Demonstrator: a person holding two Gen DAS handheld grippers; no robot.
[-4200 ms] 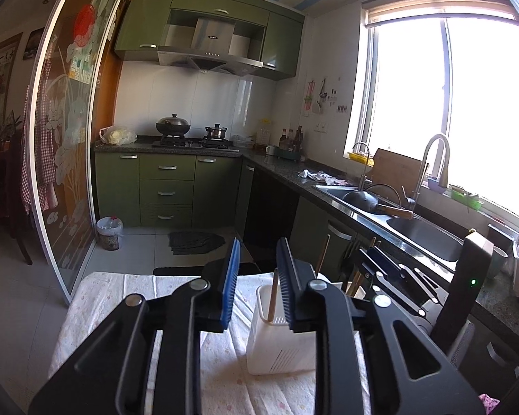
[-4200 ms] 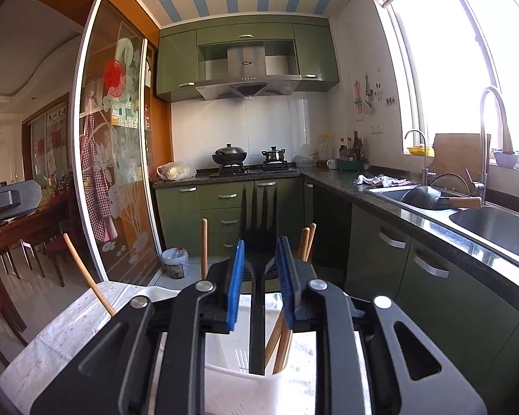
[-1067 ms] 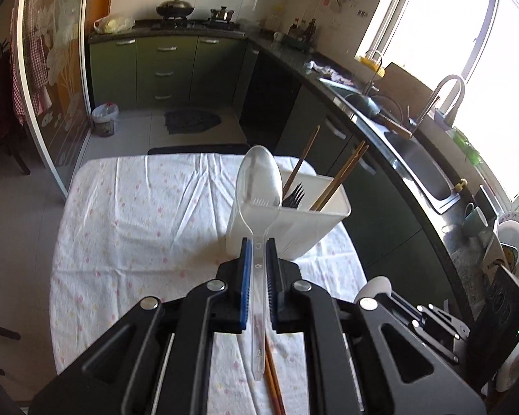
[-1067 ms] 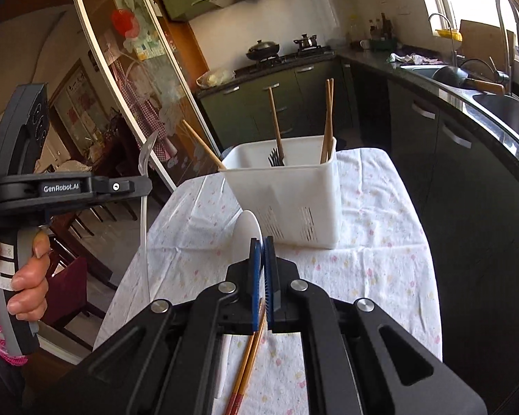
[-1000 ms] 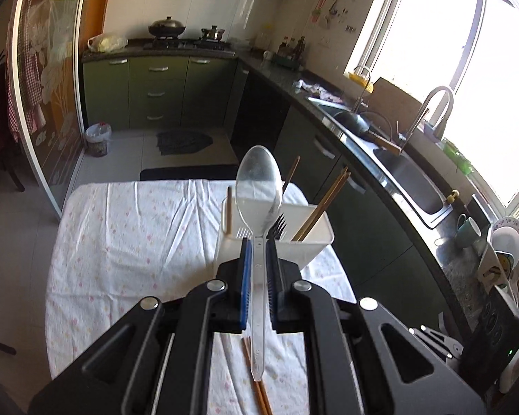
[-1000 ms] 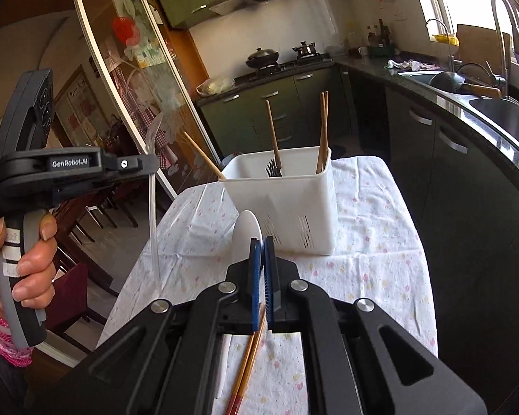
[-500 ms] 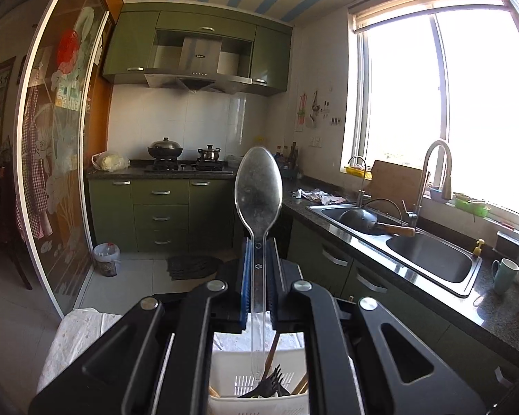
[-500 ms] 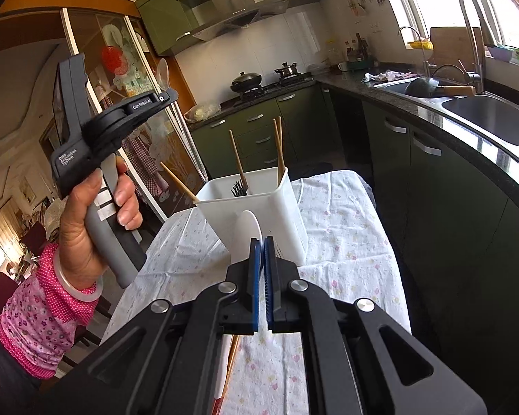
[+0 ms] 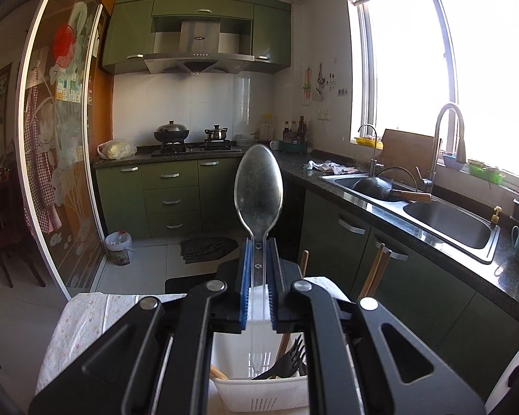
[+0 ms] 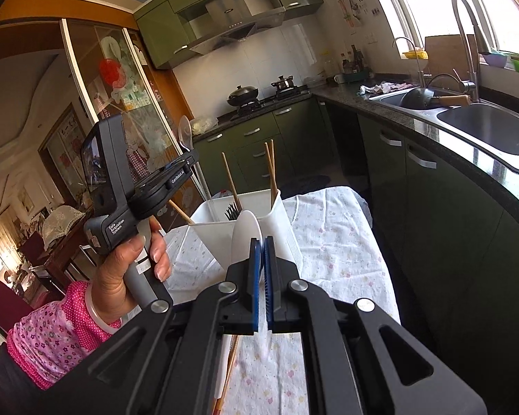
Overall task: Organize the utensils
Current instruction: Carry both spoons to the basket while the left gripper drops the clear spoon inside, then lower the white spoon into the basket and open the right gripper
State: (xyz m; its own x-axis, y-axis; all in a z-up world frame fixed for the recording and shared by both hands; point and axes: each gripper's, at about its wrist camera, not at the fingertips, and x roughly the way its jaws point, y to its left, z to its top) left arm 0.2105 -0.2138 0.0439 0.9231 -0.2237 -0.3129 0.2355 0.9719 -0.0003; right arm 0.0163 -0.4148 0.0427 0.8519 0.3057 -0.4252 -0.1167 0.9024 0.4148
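Note:
My left gripper [image 9: 258,252] is shut on a clear plastic spoon [image 9: 258,193], bowl up, its handle tip down inside the white utensil bin [image 9: 259,392]. The bin holds a black fork [image 9: 289,358] and wooden chopsticks [image 9: 372,276]. In the right wrist view the left gripper [image 10: 187,162] hangs over the bin [image 10: 280,221] with the spoon [image 10: 185,131]. My right gripper [image 10: 262,245] is shut on a white spoon [image 10: 245,238], held in front of the bin.
The bin stands on a table with a floral cloth [image 10: 328,228]. Chopsticks [image 10: 230,359] lie on the cloth under my right gripper. A green counter with a sink [image 10: 484,128] runs along the right. The person's hand [image 10: 131,263] holds the left gripper.
My left gripper tilted level and came down over the bin, so the clear spoon's handle now reaches into it. My right gripper moved a little closer to the bin with the white spoon.

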